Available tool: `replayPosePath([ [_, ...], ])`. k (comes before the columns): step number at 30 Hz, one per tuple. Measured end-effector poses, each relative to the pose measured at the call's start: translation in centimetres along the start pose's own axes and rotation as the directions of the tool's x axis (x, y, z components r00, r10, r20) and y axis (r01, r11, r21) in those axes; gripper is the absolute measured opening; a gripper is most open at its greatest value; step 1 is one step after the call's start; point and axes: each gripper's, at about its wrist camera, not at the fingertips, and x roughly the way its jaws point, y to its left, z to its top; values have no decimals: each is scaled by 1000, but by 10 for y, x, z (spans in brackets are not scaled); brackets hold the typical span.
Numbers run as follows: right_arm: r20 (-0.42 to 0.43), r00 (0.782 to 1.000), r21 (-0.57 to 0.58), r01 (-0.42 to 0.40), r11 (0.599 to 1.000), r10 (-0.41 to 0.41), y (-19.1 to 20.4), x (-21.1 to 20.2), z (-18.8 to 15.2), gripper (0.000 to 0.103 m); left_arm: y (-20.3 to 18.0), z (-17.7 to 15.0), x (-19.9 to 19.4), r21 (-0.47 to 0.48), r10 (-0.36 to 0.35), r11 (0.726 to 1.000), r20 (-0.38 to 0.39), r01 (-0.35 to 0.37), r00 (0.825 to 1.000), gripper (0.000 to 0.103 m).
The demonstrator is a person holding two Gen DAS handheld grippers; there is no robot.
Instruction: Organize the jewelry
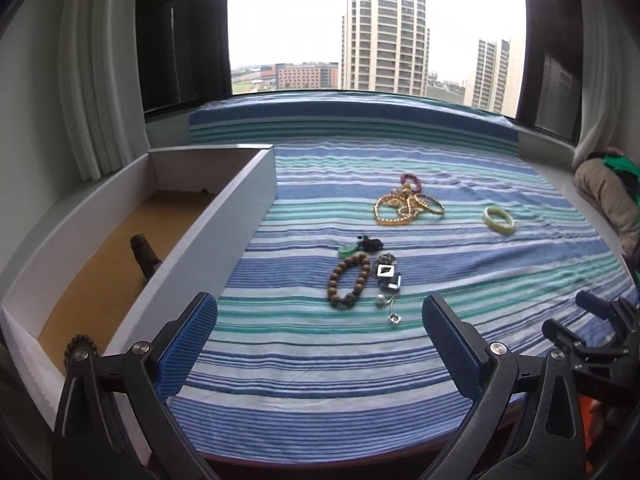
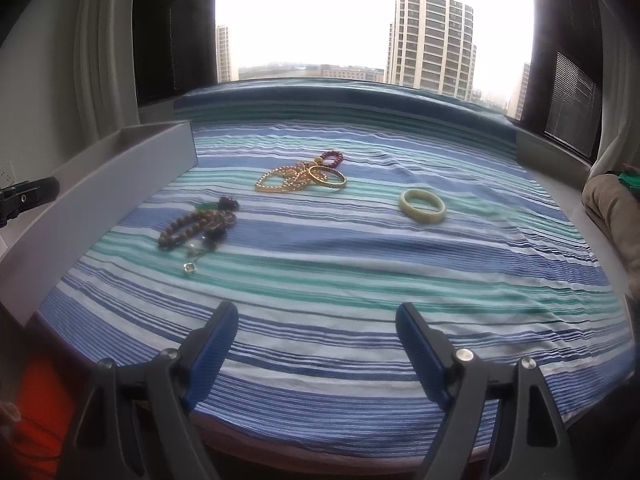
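Jewelry lies on a blue-and-green striped cloth (image 1: 360,360). A brown wooden bead bracelet (image 1: 349,280) and a dark pendant necklace (image 1: 387,278) lie ahead of my open left gripper (image 1: 318,314), which holds nothing. Farther back are a pile of gold chains and bangles (image 1: 408,204) and a pale jade bangle (image 1: 498,220). A grey box (image 1: 256,184) on the left holds a dark bead bracelet (image 1: 82,346) and a dark cylinder-shaped object (image 1: 144,258). My right gripper (image 2: 316,322) is open and empty over the cloth's near part, with the jade bangle (image 2: 422,205) beyond it.
White curtains (image 1: 96,80) hang at both sides of a large window (image 1: 376,24). A beige cushion (image 1: 608,196) lies at the right edge. The right gripper's body (image 1: 592,340) shows at the lower right of the left wrist view.
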Motion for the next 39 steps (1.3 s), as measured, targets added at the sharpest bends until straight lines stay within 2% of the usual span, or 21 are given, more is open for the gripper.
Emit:
replayPosePath([
  [8,9,1000,6,12,1000,-12,-5,-3,0,83,-20,-15,11,51,-60,997,-90,65,994,102],
  [14,3,1000,10,21,1000,-21,-8,-3,-1,83,-30,-23,23,55,-127,989,-182,139,975,102],
  [19,-12,1000,18,26,999,-26,-12,-1,-5,83,-38,-26,23,105,-99,987,-177,119,979,102],
  [30,-23,1000,20,18,1000,-17,-12,0,-9,83,-36,-31,28,83,-137,984,-210,157,968,102],
  [39,-26,1000,29,2,1000,-2,-10,-5,-5,83,-33,-31,27,69,-136,986,-207,153,969,102],
])
